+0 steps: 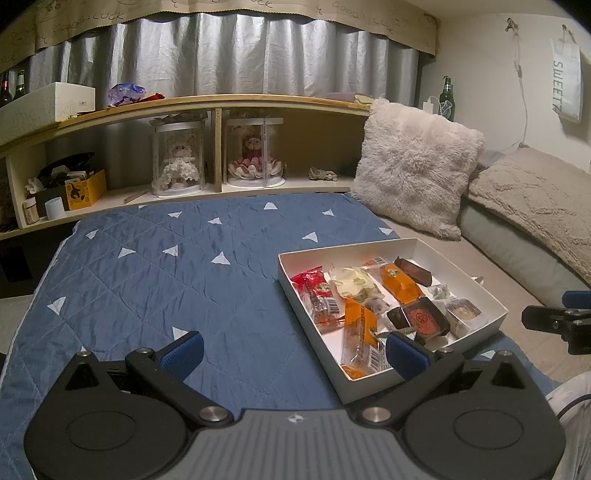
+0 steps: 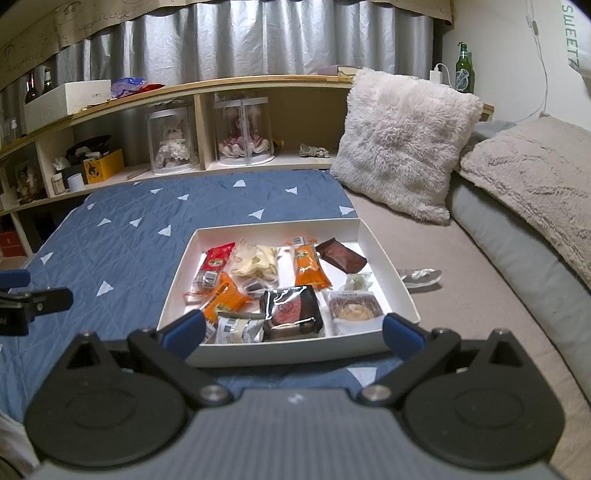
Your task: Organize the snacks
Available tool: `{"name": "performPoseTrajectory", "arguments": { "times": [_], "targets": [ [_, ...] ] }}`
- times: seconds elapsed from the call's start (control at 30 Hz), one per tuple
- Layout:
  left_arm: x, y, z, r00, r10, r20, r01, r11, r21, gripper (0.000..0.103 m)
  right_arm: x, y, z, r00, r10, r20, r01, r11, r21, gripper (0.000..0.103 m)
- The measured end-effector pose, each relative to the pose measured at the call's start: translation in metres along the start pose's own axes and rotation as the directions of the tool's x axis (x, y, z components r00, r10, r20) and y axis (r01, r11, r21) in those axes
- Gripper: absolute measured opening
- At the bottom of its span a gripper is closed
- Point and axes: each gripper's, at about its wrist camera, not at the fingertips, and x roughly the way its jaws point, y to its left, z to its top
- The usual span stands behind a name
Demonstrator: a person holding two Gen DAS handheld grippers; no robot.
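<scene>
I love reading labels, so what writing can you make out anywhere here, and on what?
"GOOD LUCK": hand-drawn, repeated on the curtain valance.
"SWEET": white bag hanging on the wall; its end is cut off.
Green bottle label: blurred.
Snack wrappers in the white box: too small.

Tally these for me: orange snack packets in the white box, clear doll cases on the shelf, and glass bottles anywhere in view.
Orange snack packets: 2
Clear doll cases: 2
Glass bottles: 3 (one on the right by the wall, two at the far left of the shelf top)
Total: 7
</scene>
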Motion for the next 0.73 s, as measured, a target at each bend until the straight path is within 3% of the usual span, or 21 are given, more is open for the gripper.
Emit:
{"name": "performPoseTrajectory", "arguments": {
  "times": [0.73],
  "targets": [
    [-0.0022,-0.0006,-0.0021,1.0,0.003,-0.006,-0.003,1.0,-0.002,0.103,0.0018,-0.0017,-0.0001,1.0,0.004,-0.004,-0.004,1.0,0.002,0.102]
  ]
}}
